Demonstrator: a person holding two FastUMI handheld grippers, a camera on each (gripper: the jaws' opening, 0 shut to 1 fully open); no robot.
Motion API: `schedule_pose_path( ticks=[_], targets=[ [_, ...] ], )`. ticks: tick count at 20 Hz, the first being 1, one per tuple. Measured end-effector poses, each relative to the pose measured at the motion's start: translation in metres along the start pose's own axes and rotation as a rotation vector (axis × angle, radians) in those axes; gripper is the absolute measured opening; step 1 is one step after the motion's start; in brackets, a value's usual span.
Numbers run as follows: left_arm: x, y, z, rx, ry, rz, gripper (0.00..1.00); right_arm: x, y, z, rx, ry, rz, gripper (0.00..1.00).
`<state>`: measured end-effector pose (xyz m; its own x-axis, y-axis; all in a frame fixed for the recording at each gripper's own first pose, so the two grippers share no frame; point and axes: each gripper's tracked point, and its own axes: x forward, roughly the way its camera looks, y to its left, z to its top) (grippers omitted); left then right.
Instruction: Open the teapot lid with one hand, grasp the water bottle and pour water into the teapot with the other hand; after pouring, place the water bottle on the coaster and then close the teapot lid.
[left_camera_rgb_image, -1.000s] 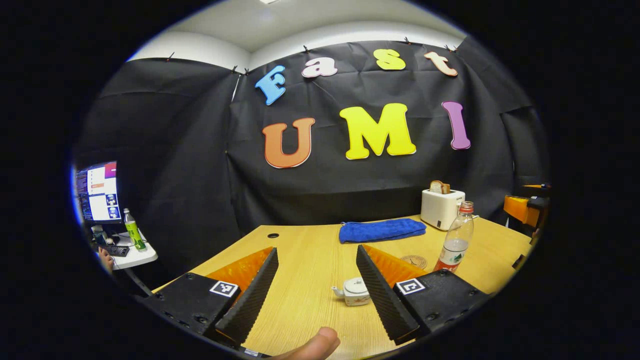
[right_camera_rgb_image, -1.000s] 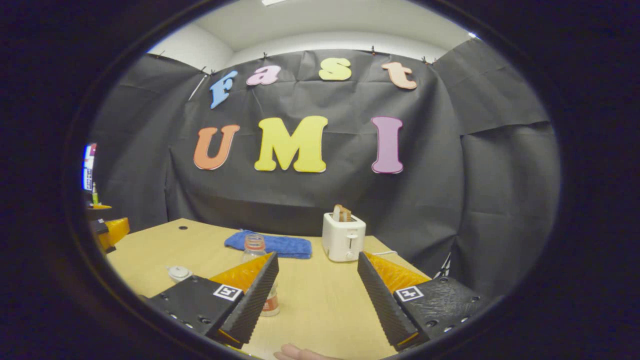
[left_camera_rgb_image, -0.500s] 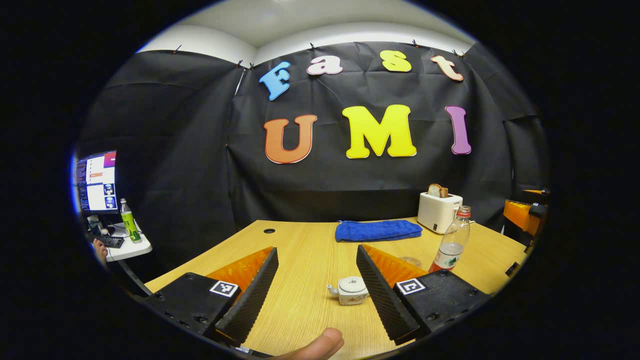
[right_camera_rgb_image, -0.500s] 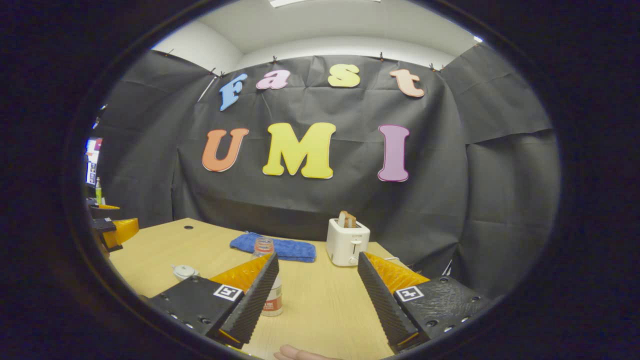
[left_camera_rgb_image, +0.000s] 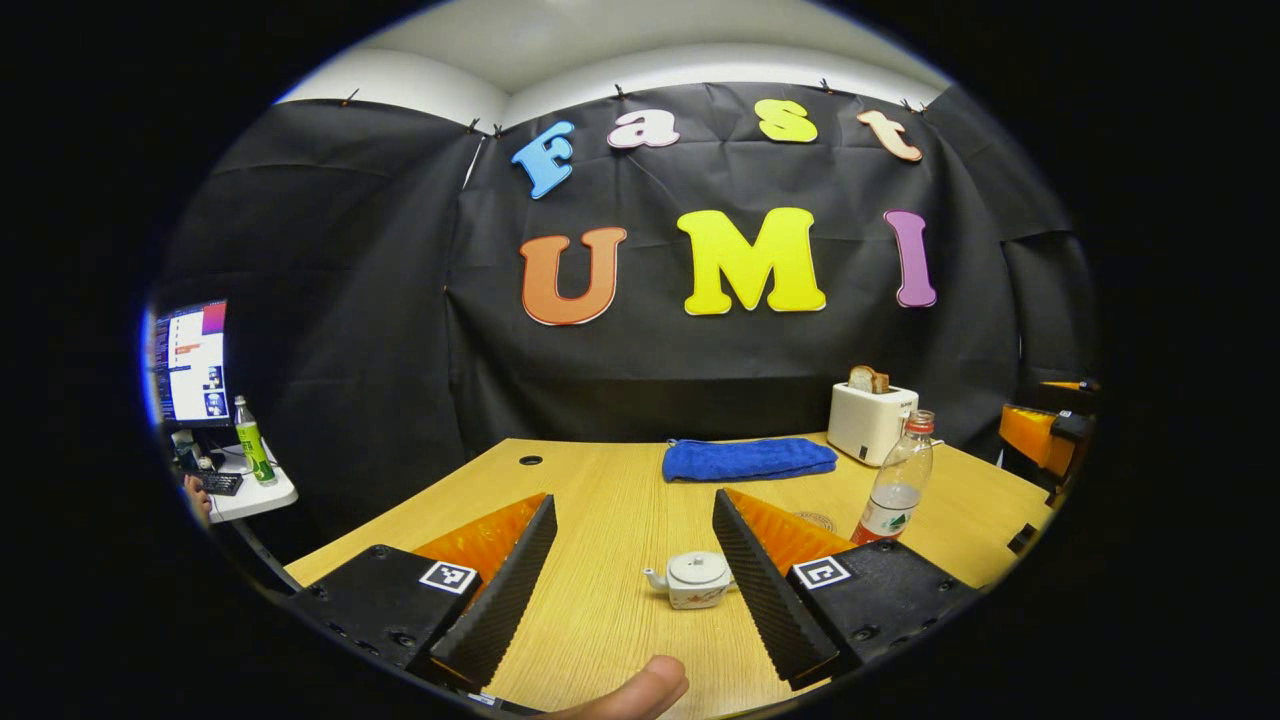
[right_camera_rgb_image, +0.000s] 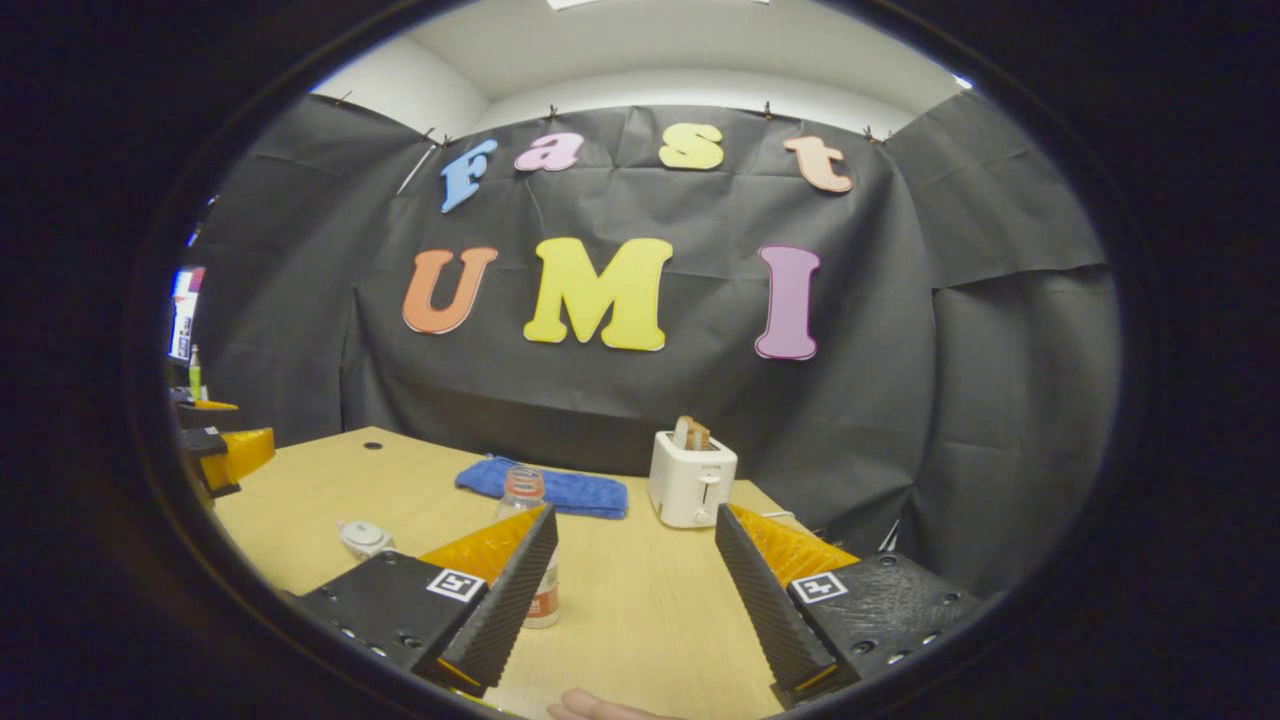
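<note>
Gaping wide, left claw (left_camera_rgb_image: 632, 590) and right claw (right_camera_rgb_image: 635, 595) hover above table (left_camera_rgb_image: 610, 500), teapot (left_camera_rgb_image: 695, 580) lidded.

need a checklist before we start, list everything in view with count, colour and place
teapot: 1, white, lid on, near table edge
bottle: 1, clear, red label, right of teapot
coaster: 1, tan, between teapot and bottle
towel: 1, blue, far side of table
toaster: 1, white, bread in slot, far right
table: 1, light wood
monitor: 1, lit, side desk at left
green bottle: 1, side desk
left tool: open, over table
right tool: open, over table
thumb: 1, bottom edge
</note>
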<state>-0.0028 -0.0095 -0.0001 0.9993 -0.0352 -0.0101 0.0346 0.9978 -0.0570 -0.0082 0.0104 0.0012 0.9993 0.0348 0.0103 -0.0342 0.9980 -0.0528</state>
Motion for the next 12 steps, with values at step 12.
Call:
schedule_pose_path(
  ticks=[12],
  targets=[
    [0.083, -0.029, -0.056, -0.050, 0.065, -0.060, 0.99, 0.006, -0.001, -0.005, -0.034, 0.000, -0.027, 0.95]
  ],
)
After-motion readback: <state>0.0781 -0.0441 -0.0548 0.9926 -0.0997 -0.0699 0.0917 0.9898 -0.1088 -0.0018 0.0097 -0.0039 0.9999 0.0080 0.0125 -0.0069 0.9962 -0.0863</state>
